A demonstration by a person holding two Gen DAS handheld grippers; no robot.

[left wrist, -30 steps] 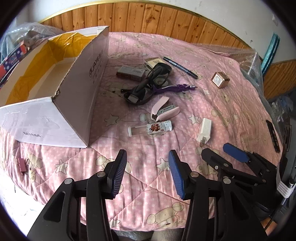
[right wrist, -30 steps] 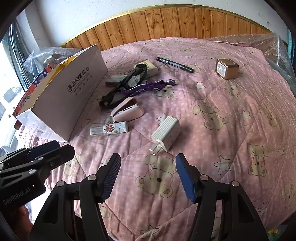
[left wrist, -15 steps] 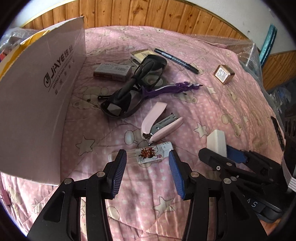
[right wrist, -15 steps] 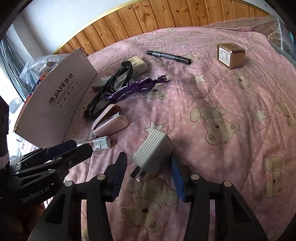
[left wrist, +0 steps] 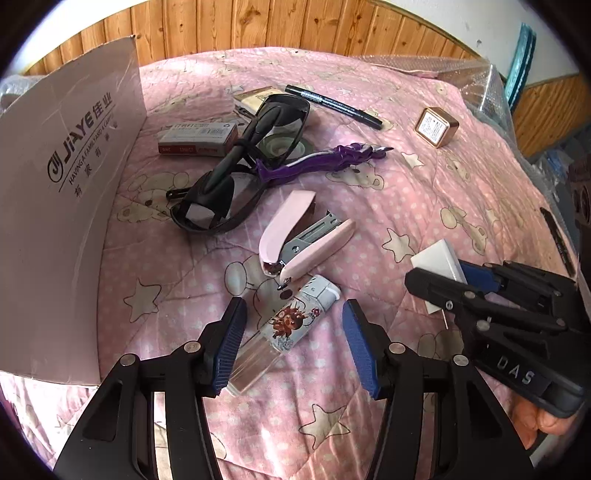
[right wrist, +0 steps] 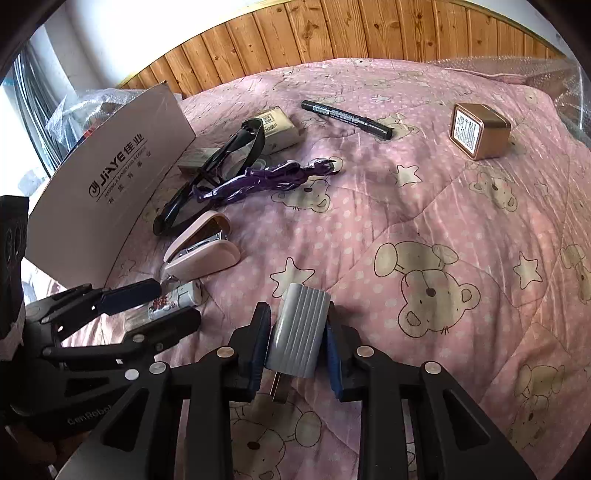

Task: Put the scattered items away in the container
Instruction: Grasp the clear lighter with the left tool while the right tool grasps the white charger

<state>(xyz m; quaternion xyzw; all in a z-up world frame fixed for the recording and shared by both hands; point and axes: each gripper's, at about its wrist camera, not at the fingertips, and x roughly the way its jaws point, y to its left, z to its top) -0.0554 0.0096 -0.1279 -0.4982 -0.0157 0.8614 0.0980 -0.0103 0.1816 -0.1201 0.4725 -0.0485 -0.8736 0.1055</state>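
Charger [right wrist: 298, 332], right of the box [right wrist: 107, 192], is now between the right gripper's [right wrist: 295, 349] closing jaws; left gripper [left wrist: 291, 345], opening wide, has dropped around the lighter [left wrist: 291, 321], ungripped.

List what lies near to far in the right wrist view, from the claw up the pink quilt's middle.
Right claw, closing on the white plug adapter → pink stapler → purple claw-shaped toy → black marker.

Pink bear-print quilt [right wrist: 461, 229], wood-panelled wall [right wrist: 332, 33], bright daylit window [right wrist: 14, 110]
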